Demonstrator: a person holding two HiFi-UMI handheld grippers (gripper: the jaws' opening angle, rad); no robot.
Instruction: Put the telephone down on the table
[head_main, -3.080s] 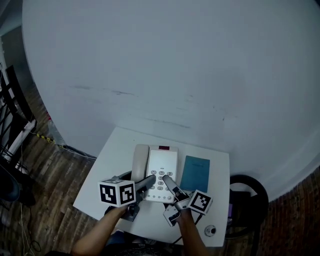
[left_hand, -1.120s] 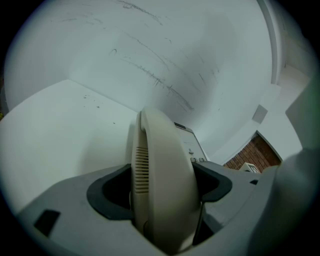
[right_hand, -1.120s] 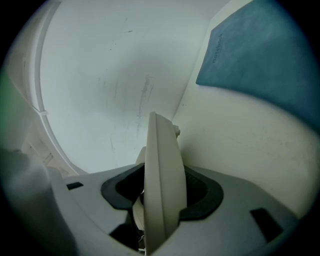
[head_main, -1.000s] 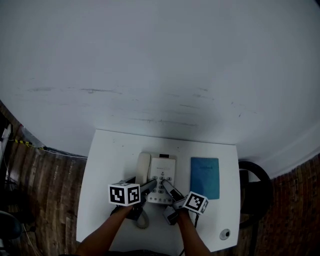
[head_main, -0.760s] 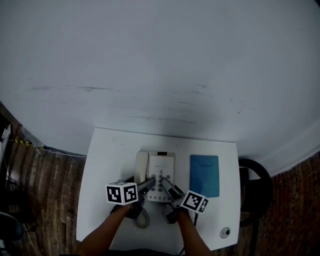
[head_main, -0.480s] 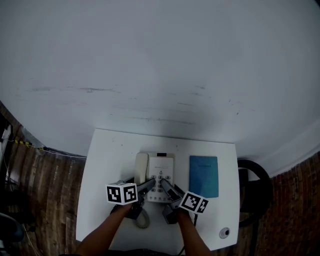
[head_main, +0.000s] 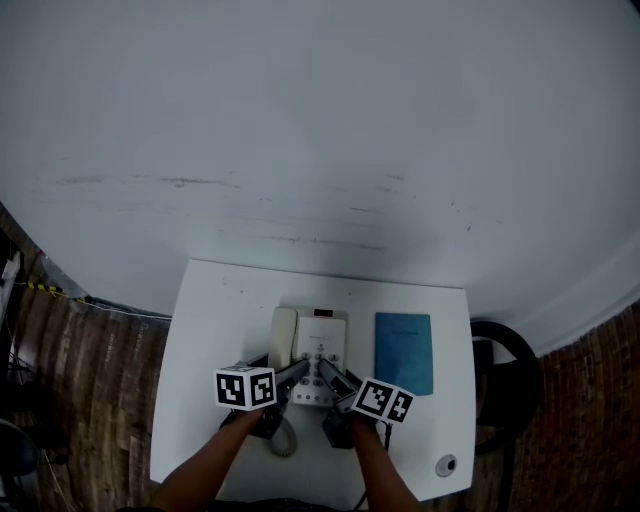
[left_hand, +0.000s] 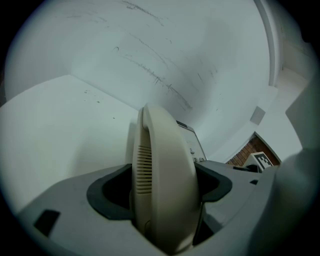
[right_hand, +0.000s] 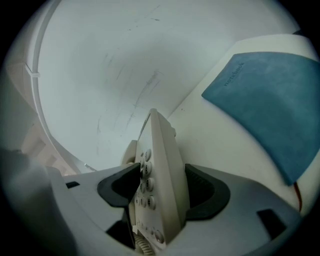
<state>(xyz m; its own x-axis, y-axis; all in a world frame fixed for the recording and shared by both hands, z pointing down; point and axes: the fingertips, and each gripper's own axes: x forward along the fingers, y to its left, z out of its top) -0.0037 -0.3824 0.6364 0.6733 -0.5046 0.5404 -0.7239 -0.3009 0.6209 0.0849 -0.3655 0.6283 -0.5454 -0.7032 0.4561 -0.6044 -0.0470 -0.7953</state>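
A cream telephone (head_main: 320, 345) lies flat on the white table (head_main: 215, 330), with its handset (head_main: 283, 335) in the cradle on its left side. My left gripper (head_main: 297, 374) reaches in from the near side. In the left gripper view its pads press on both sides of the handset (left_hand: 162, 190). My right gripper (head_main: 332, 378) straddles the base's near right edge. Its jaws are opening, the keypad edge (right_hand: 162, 180) stands between them, and dark gaps show beside the pads.
A blue notebook (head_main: 404, 352) lies right of the telephone, also in the right gripper view (right_hand: 270, 100). The coiled cord (head_main: 281, 441) loops near the front edge. A small round object (head_main: 446, 465) sits at the front right corner. A dark round stool (head_main: 503, 360) stands right of the table.
The telephone stays where it lay on the table. My right gripper's marker cube has drifted slightly left and up. The left gripper has hardly moved.
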